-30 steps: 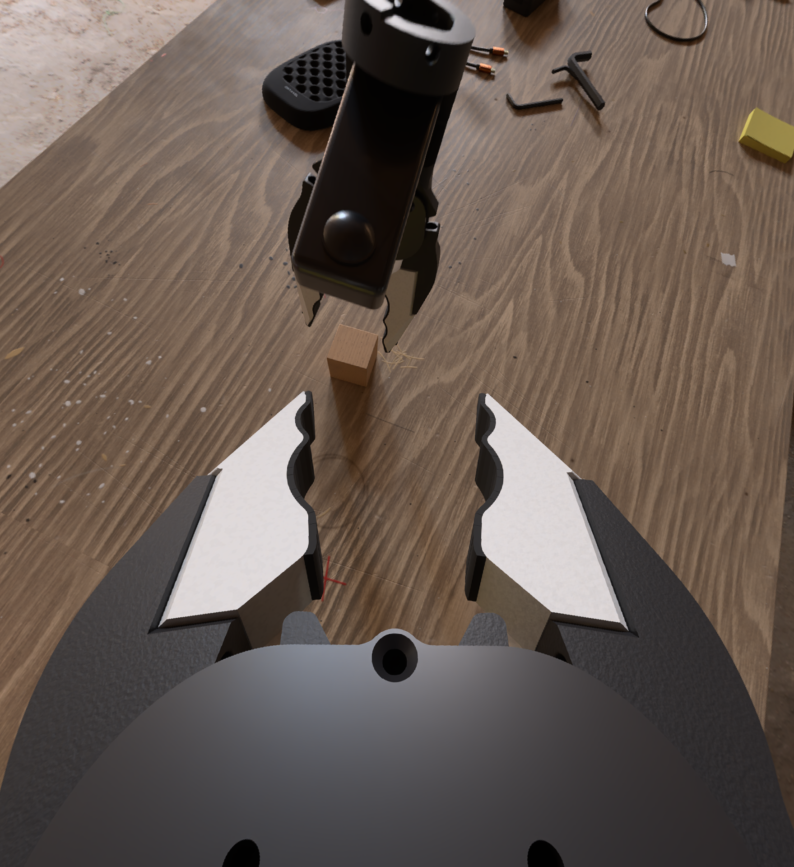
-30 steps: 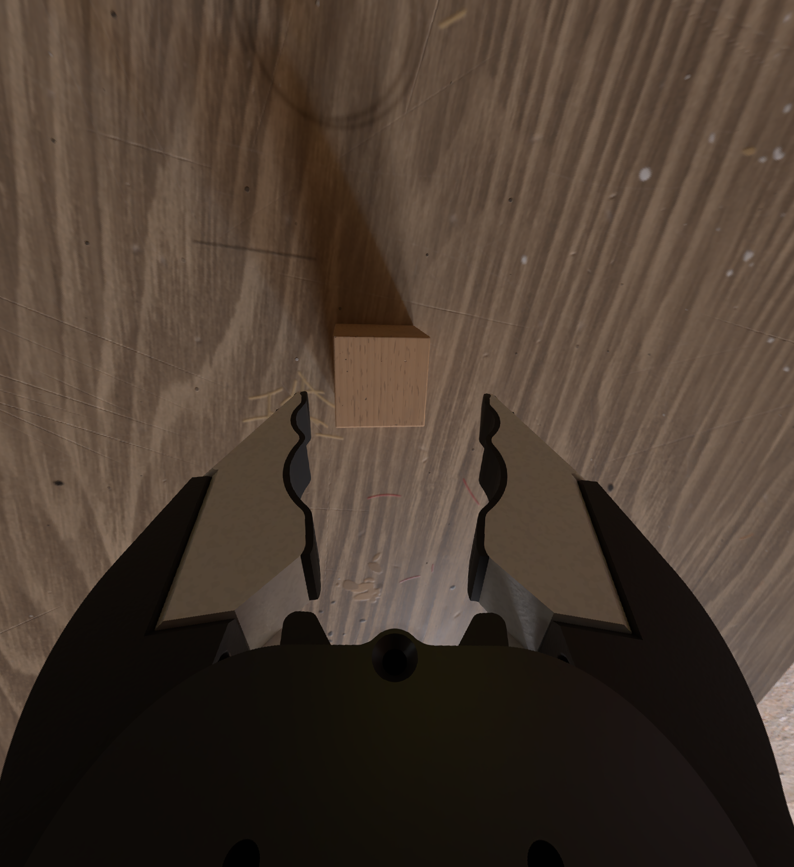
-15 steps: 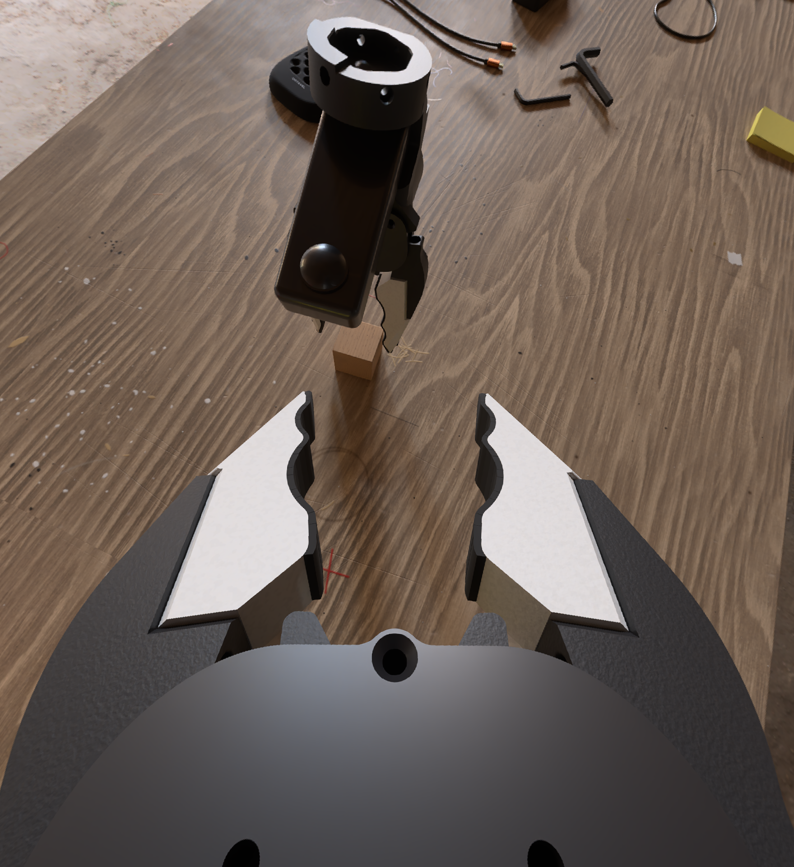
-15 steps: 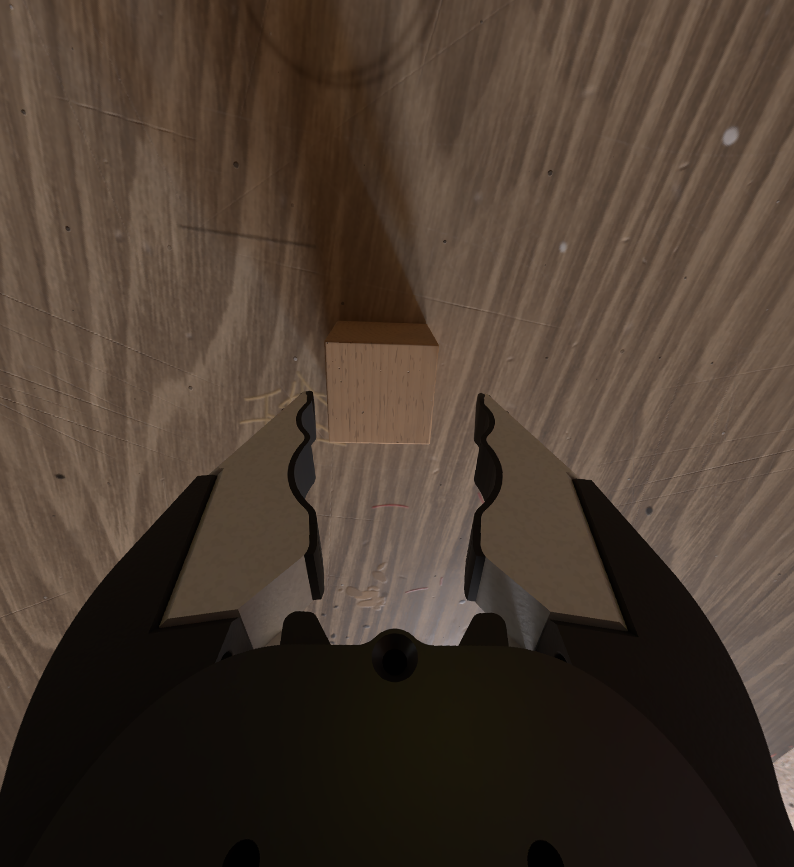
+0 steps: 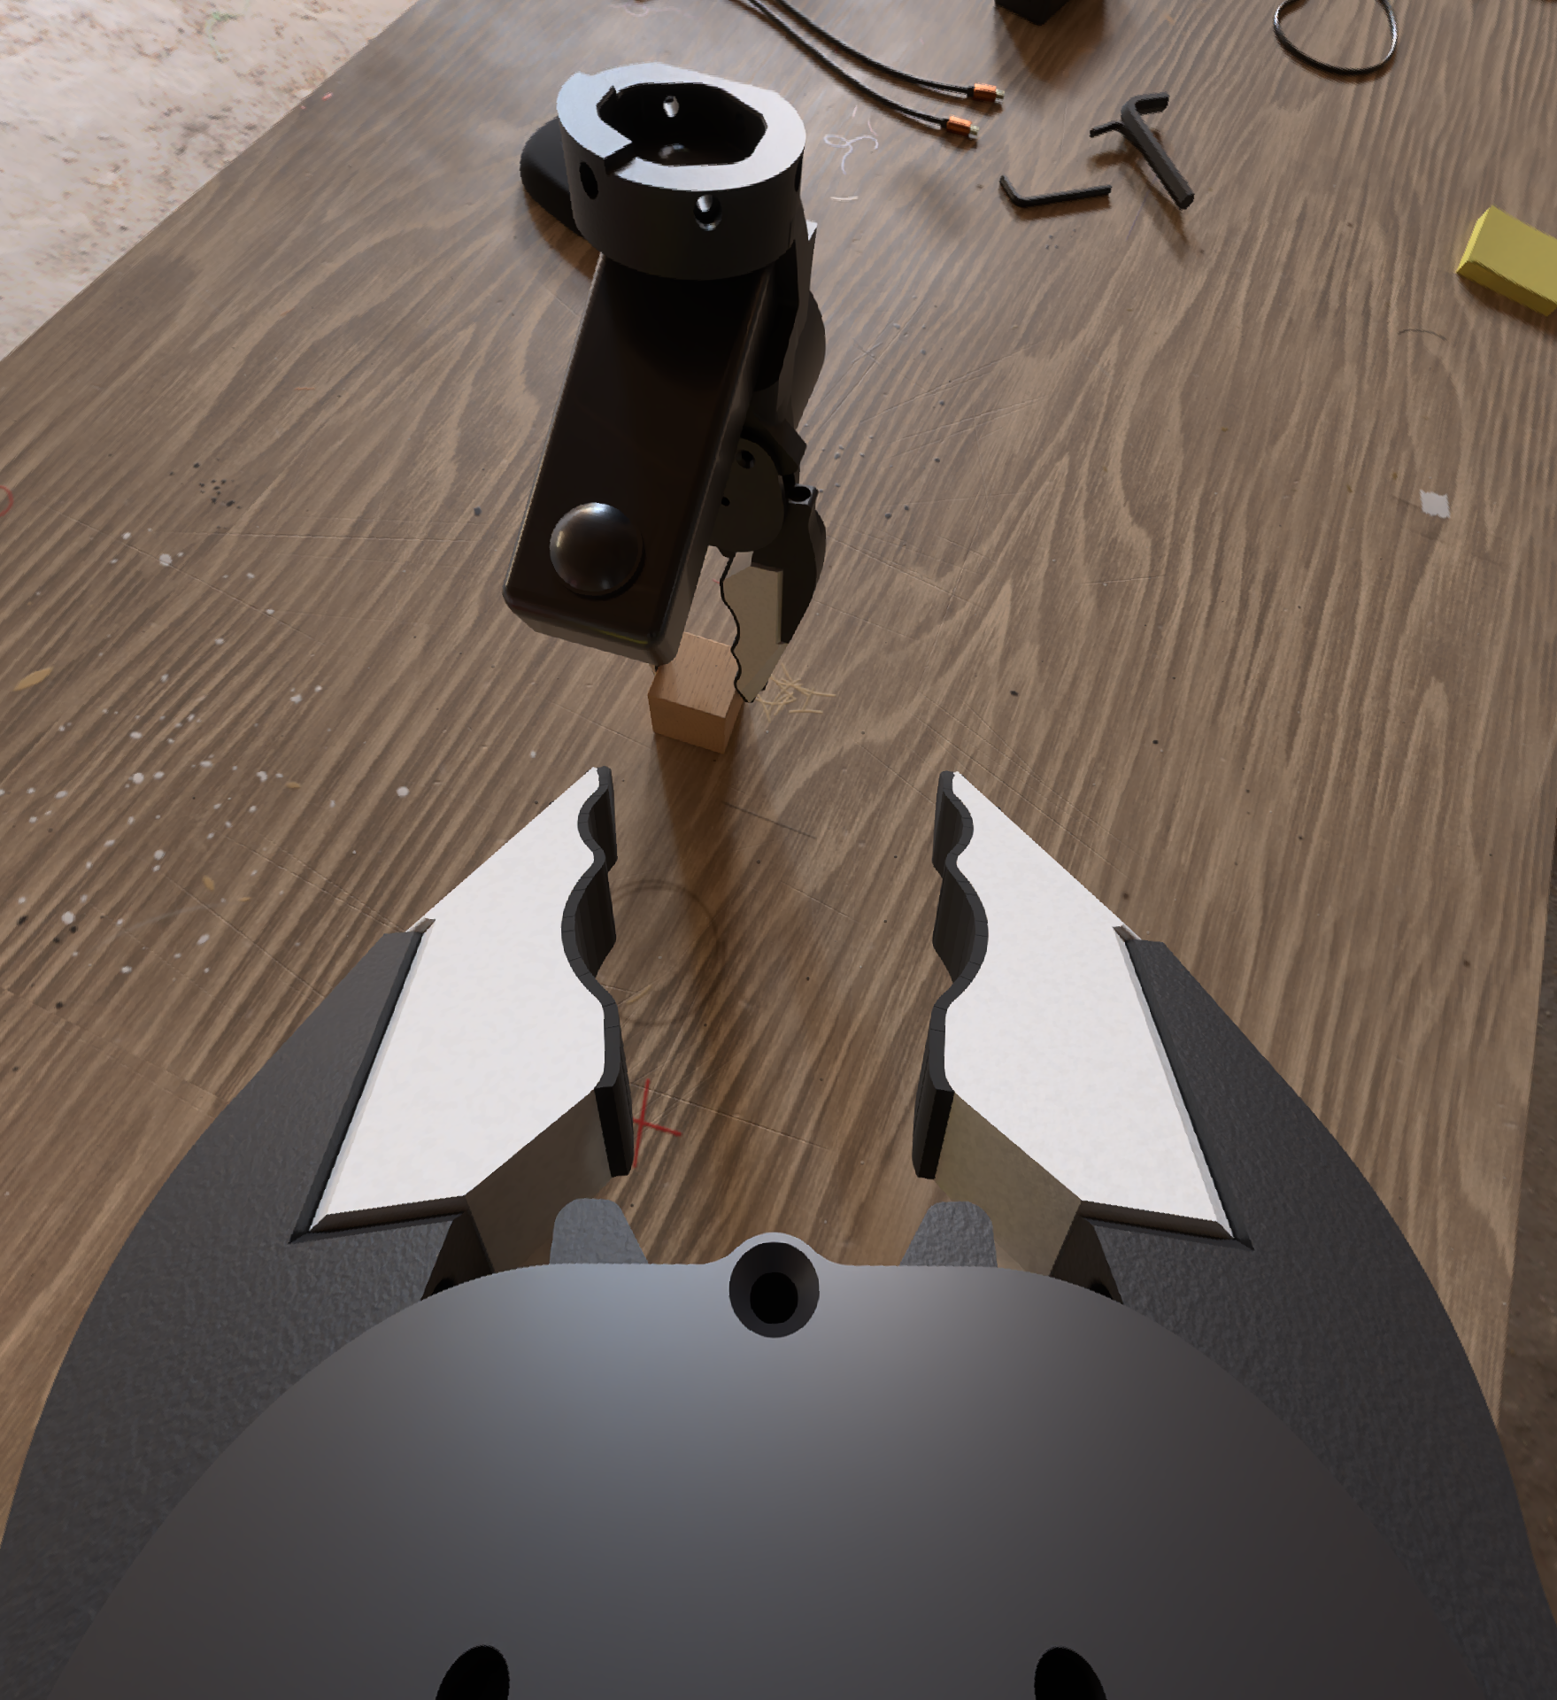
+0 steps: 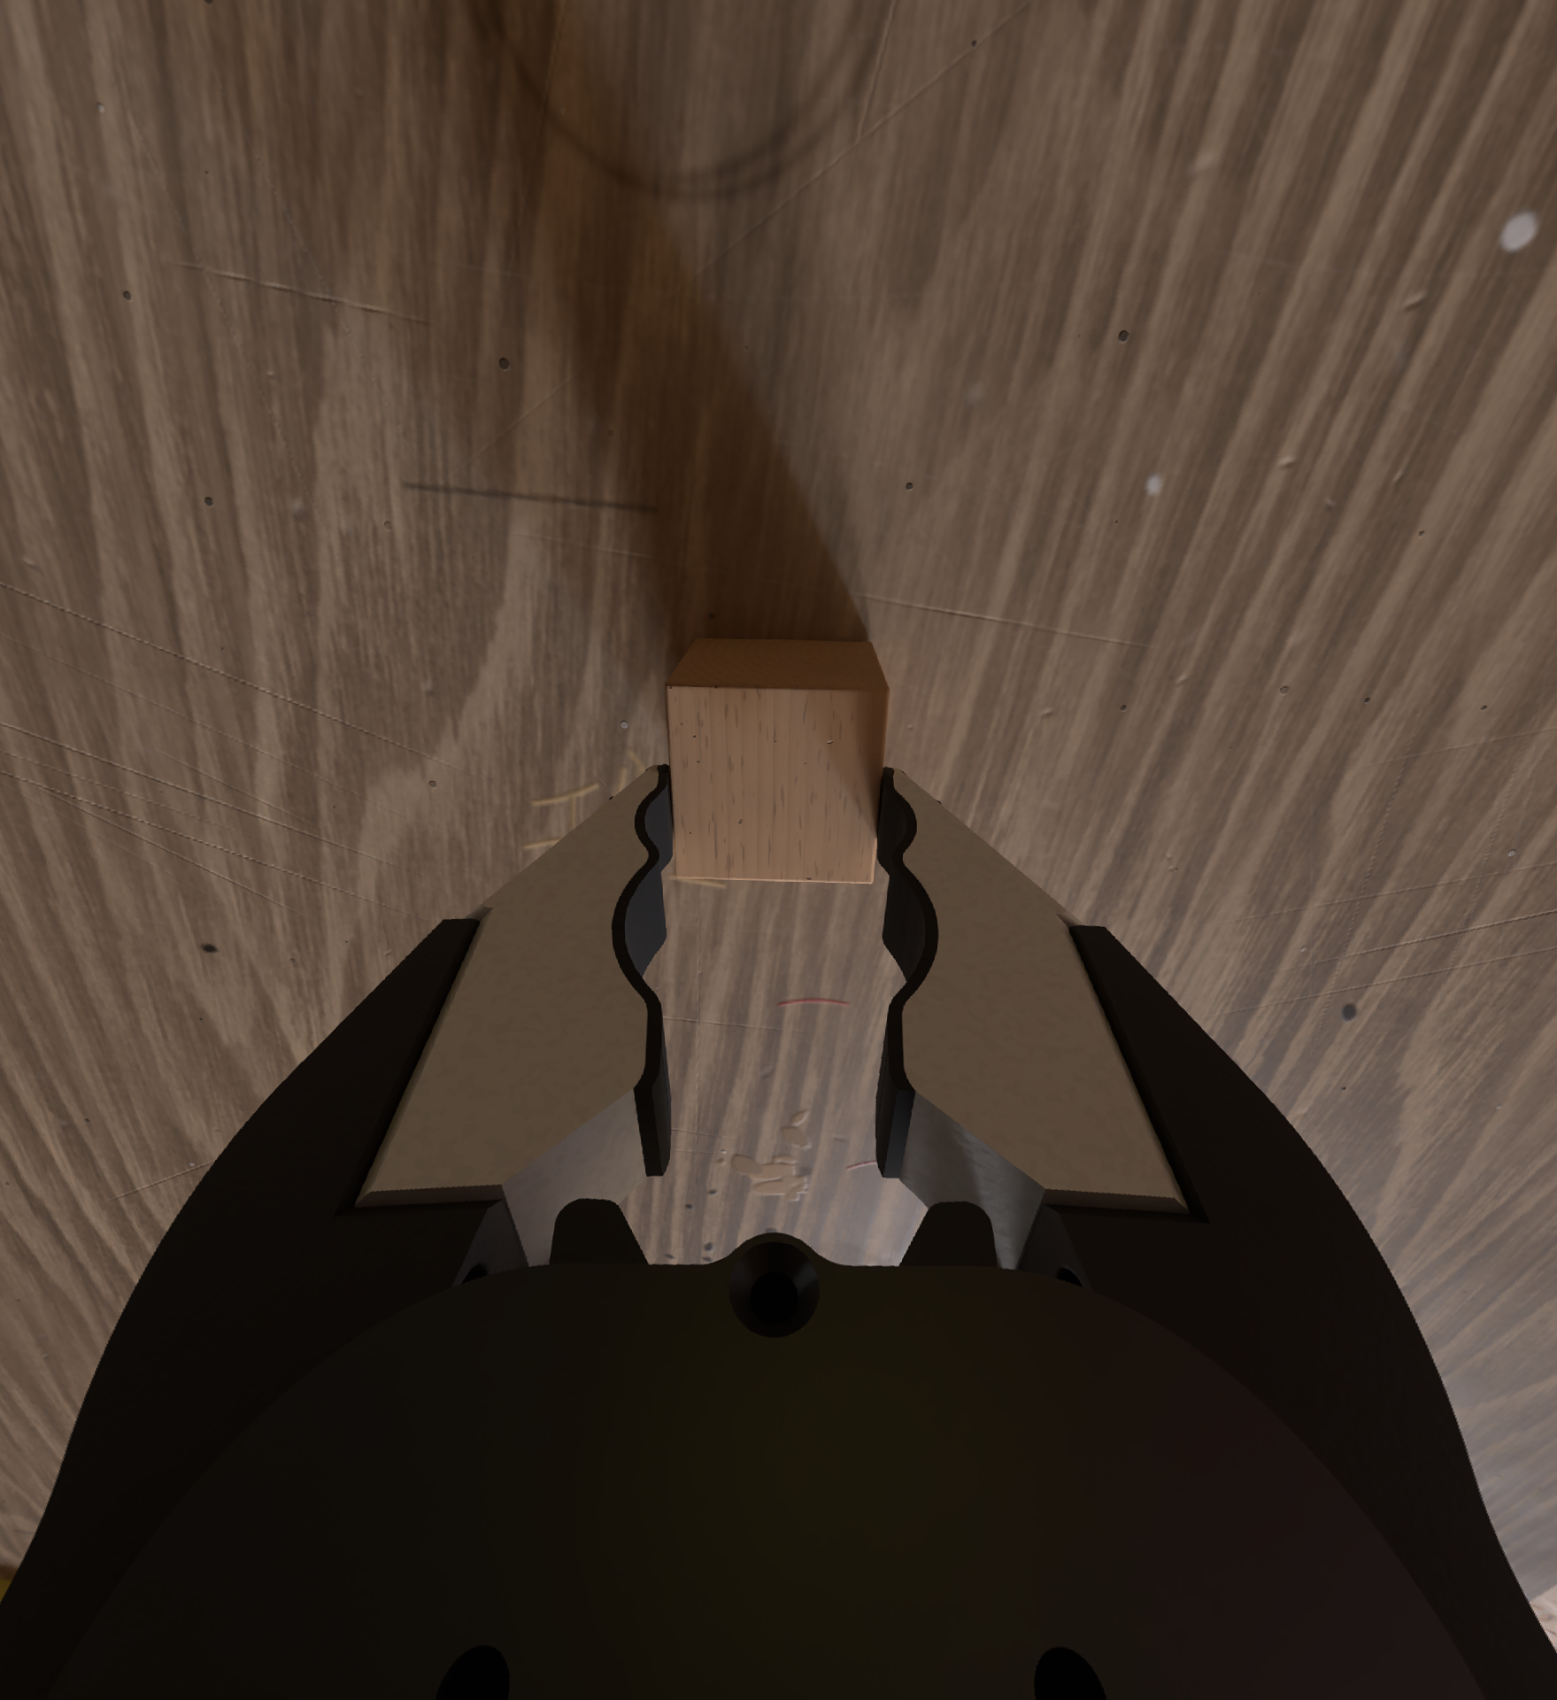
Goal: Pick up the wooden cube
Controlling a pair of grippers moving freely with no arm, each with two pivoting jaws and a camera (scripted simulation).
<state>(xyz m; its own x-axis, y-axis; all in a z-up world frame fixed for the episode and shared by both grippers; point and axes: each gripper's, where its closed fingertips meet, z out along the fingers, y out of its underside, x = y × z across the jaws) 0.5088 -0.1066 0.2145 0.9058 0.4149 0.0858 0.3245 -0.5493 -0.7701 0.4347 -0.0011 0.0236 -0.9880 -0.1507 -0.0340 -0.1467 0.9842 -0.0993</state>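
Note:
The wooden cube [image 6: 772, 791] is small and pale and rests on the wooden workbench [image 5: 1124, 570]. My right gripper [image 6: 774, 777] points steeply down, its fingertips pressed against the cube's left and right sides. In the left wrist view the right gripper [image 5: 705, 676] stands over the cube [image 5: 692, 717]. One finger [image 5: 751, 635] shows beside the cube and the other is hidden behind the gripper's body. My left gripper [image 5: 774, 782] is open and empty, a short way in front of the cube and above the bench.
At the far end of the bench lie two black hex keys [image 5: 1055, 193], black cables with orange tips [image 5: 866, 78], a cable loop [image 5: 1335, 37], a yellow block [image 5: 1515, 260] and a black pad [image 5: 540, 170]. Bench edges run along the left and right.
My right gripper has come down around the cube and its fingers have closed from wide open onto the cube's sides. The left gripper has stayed open and almost still.

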